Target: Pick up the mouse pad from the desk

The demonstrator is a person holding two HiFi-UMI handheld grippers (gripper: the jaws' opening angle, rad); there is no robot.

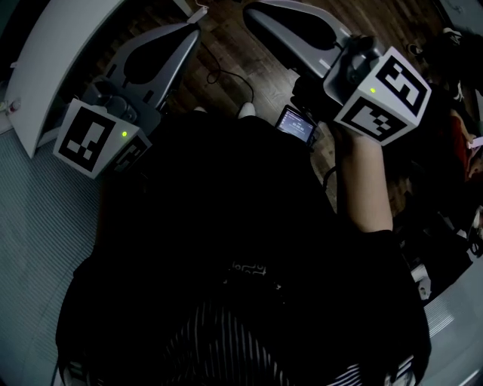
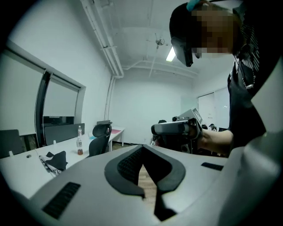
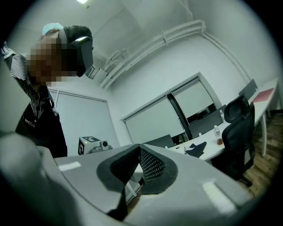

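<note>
In the head view, the left hand-held gripper [image 1: 190, 26] and the right hand-held gripper [image 1: 256, 15] are side by side in front of the person's dark top, above a wood floor [image 1: 226, 45].

In the left gripper view, its jaws are closed together with nothing between them. A dark shape that seems to be the mouse pad [image 2: 55, 160] lies on the white tabletop [image 2: 22, 170], near a bottle [image 2: 79, 142] and an office chair [image 2: 101, 134].

In the right gripper view, its jaws are likewise closed and empty. The dark shape lies on the tabletop, well apart from both grippers.
</note>
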